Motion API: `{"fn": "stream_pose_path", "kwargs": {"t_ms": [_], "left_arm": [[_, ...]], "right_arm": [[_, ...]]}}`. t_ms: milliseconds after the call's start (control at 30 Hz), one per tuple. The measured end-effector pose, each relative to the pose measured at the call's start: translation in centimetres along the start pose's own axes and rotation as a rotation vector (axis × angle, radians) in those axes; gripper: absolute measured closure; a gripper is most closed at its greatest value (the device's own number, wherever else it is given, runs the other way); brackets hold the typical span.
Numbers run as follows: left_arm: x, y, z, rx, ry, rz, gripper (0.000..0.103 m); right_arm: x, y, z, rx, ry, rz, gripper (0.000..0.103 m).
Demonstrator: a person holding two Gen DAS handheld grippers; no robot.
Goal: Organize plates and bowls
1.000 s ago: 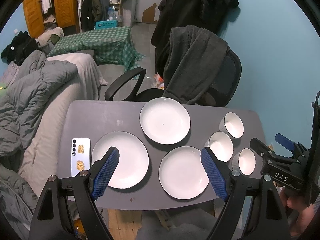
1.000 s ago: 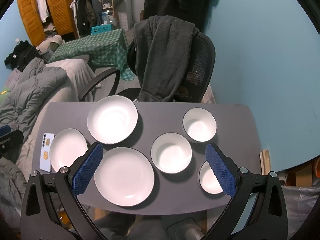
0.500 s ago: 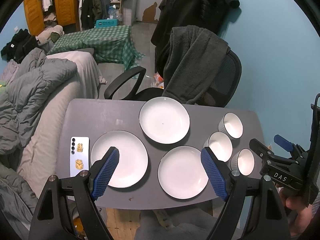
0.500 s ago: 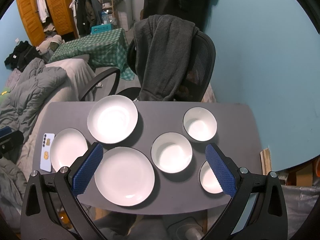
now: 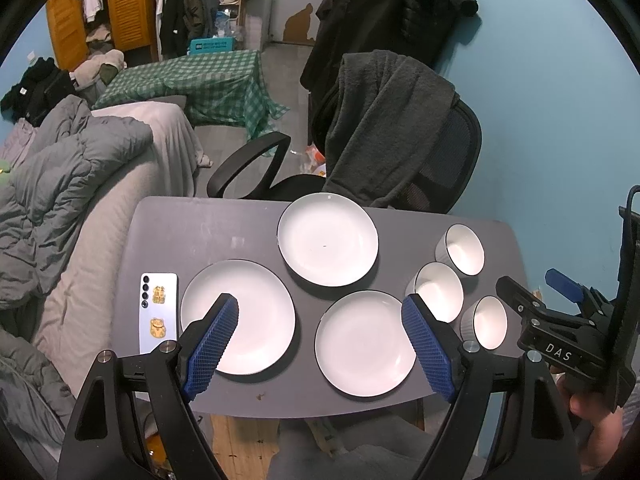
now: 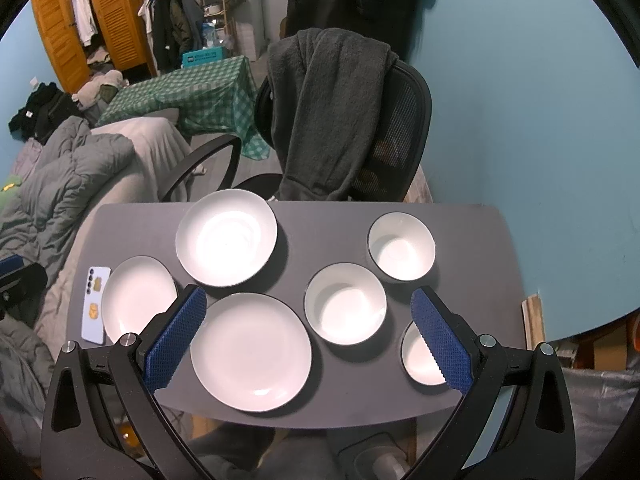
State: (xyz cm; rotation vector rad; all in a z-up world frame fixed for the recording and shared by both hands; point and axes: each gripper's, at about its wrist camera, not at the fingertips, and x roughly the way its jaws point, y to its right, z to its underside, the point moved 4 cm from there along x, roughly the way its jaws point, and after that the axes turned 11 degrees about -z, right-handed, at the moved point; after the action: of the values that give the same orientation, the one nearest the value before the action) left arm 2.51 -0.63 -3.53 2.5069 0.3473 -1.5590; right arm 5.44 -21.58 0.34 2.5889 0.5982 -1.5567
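Almost nothing has changed over the last second: both views sit as before, so I judge sorting hasn't begun. My left gripper (image 5: 320,330) and right gripper (image 6: 306,328) hang with jaws released, empty, above the surface (image 5: 200,232). Three plates (image 5: 238,316) lie separate at left; three bowls (image 6: 345,303) cluster at right, all below the jaws.

Both wrist cameras look down from above the near edge of the table (image 5: 208,224), sharing its whole top.
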Motion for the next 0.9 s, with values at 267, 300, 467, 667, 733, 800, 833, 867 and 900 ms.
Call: {"fn": "stream_pose_path", "kwargs": {"t_ms": [267,300,467,667,733,800,833,867,900], "left_arm": [[-0.05,-0.13,0.2,-0.004,-0.005,0.004,0.018],[-0.07,-0.3,0.24,-0.006,-0.005,0.006,0.018],[-0.1,-0.36,0.26,-0.006,-0.005,0.008,0.018],[-0.16,-0.49,0.22,-0.009,-0.007,0.011,0.018],[-0.17,-0.51,0.21,-0.011,-0.009,0.015,0.018],[-0.05,-0.71,0.08,-0.012,-0.011,0.016,0.018],[-0.06,-0.71,0.08,-0.013,-0.01,0.017,0.018],[-0.06,-0.7,0.07,-0.013,-0.009,0.017,0.018],[-0.05,-0.7,0.06,-0.014,-0.009,0.017,0.018]], "right_arm": [[-0.13,-0.12,0.09,0.001,-0.001,0.0,0.003],[-0.19,-0.16,0.12,0.0,-0.001,0.0,0.003],[-0.1,-0.06,0.05,0.001,-0.003,-0.001,0.003],[-0.15,-0.13,0.07,0.001,-0.003,-0.003,0.003],[-0.19,-0.16,0.1,0.001,-0.004,-0.003,0.003],[-0.16,-0.21,0.1,0.001,-0.004,-0.003,0.003],[-0.17,-0.23,0.11,0.002,-0.005,-0.004,0.003],[-0.12,-0.15,0.05,0.001,-0.005,-0.004,0.003],[-0.11,-0.15,0.04,0.002,-0.005,-0.004,0.003]]}}
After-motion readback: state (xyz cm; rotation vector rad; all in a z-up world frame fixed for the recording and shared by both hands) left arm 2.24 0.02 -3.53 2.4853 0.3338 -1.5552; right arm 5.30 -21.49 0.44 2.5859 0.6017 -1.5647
